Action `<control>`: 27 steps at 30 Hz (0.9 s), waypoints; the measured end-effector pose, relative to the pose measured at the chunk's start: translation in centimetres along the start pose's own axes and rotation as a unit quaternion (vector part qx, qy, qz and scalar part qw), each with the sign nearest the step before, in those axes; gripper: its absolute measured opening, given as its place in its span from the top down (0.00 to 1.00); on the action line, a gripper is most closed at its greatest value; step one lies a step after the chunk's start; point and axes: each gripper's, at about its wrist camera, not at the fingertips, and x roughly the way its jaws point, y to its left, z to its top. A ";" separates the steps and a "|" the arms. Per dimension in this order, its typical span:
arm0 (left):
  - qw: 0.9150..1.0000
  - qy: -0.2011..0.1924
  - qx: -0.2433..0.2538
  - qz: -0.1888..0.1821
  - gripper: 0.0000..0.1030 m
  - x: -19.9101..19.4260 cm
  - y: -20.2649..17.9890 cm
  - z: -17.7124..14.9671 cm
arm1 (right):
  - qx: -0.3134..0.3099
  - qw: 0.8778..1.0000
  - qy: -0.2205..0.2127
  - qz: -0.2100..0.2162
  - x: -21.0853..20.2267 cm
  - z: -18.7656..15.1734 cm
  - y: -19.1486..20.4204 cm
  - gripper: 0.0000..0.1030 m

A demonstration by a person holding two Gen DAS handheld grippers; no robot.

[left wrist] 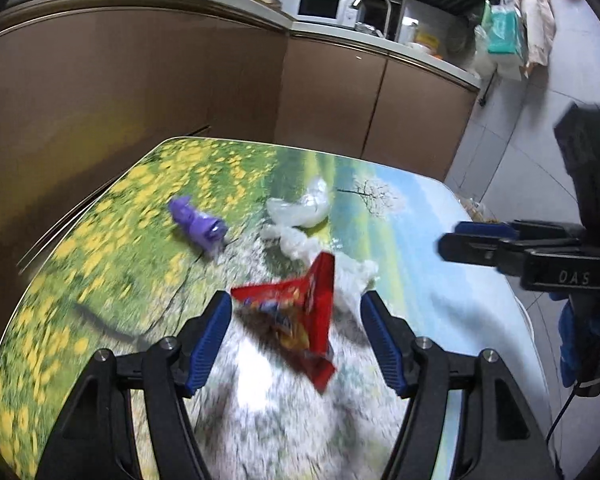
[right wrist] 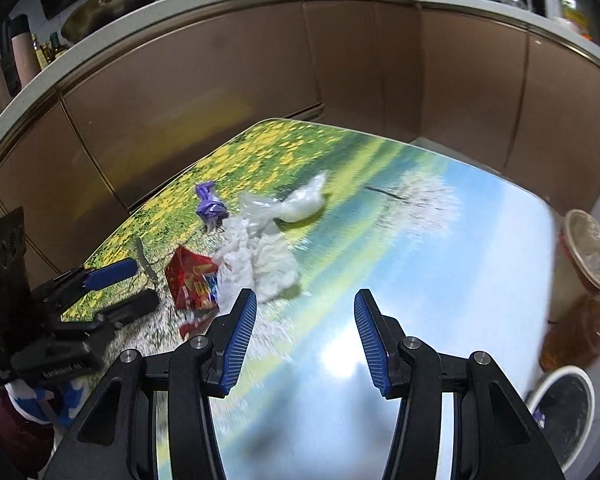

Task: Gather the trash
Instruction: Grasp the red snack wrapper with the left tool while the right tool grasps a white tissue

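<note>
A red snack wrapper (left wrist: 300,320) lies on the landscape-print table (left wrist: 100,264), between the open jaws of my left gripper (left wrist: 296,312), which is not closed on it. It also shows in the right wrist view (right wrist: 192,284). Beyond it lie crumpled white tissue (right wrist: 260,256), a clear plastic bag (left wrist: 300,208) and a purple wrapper (left wrist: 200,222). My right gripper (right wrist: 305,308) is open and empty over the bare blue part of the table, right of the trash. It shows at the right in the left wrist view (left wrist: 452,240).
A white-rimmed trash bin (right wrist: 564,408) stands on the floor past the table's right edge, below a paper cup (right wrist: 584,252) and an orange bag (right wrist: 572,332). Brown kitchen cabinets (left wrist: 140,92) with a white counter surround the table's far side.
</note>
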 end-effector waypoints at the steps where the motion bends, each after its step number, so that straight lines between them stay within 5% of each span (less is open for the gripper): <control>1: 1.000 0.004 -0.001 -0.003 0.46 0.5 0.0 0.1 | -0.002 1.000 0.002 0.006 0.6 0.4 0.2 0.51; 5: 0.999 0.041 -0.011 -0.014 0.84 2.8 0.8 -0.4 | -0.011 0.999 0.013 0.029 3.3 1.6 0.9 0.51; 7: 0.998 0.051 -0.018 -0.018 0.92 3.3 1.1 -0.9 | -0.015 0.999 0.020 0.040 4.7 2.1 1.4 0.51; 17: 0.998 0.050 -0.022 -0.021 0.94 2.5 1.2 -2.2 | -0.003 0.994 0.058 0.091 10.0 2.5 2.8 0.50; 22: 0.998 0.053 -0.026 -0.017 0.94 1.7 1.2 -2.7 | -0.015 0.994 0.071 0.083 11.5 1.9 3.8 0.49; 27: 0.998 0.056 -0.032 -0.004 0.94 0.6 1.4 -3.5 | -0.056 0.993 0.079 0.060 11.2 0.9 5.0 0.89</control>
